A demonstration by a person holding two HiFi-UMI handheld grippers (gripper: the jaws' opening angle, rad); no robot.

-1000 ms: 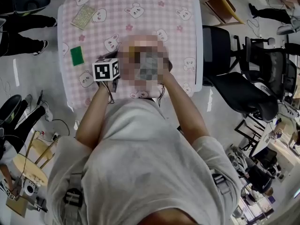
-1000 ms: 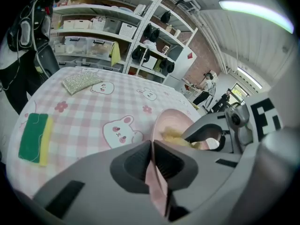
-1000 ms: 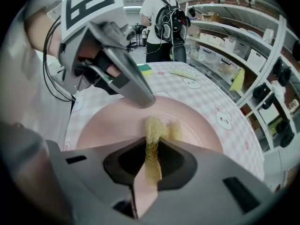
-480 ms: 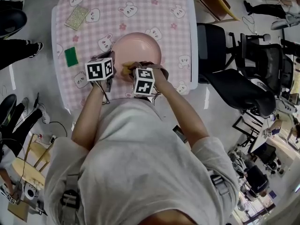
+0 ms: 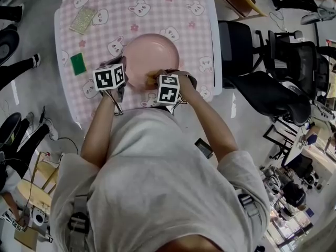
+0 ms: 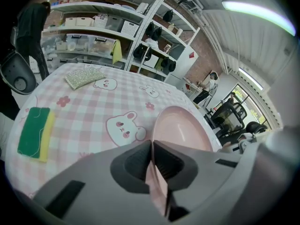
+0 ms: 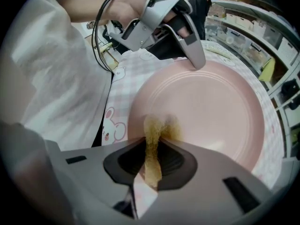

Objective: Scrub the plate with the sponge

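A pink plate [image 5: 153, 55] lies on the pink bunny-print tablecloth [image 5: 184, 4]. My left gripper [image 5: 125, 76] is shut on the plate's left rim; in the left gripper view the plate [image 6: 183, 128] runs edge-on into the closed left gripper [image 6: 152, 150]. My right gripper [image 5: 156, 81] is shut on a thin yellow-brown sponge [image 7: 153, 142], whose front end is pressed onto the near part of the plate [image 7: 215, 111]. The left gripper [image 7: 196, 62] also shows in the right gripper view, clamped on the far rim.
A green and yellow sponge [image 5: 79, 63] and a glittery scouring pad [image 5: 83, 20] lie on the table's left side. Black office chairs [image 5: 262, 83] stand right of the table. Shelving [image 6: 108, 27] lines the wall beyond. A person's feet [image 5: 13, 46] are at the left.
The right gripper with the yellow-brown sponge has slid a little to the right along the near part of the plate. The left gripper still holds the rim.
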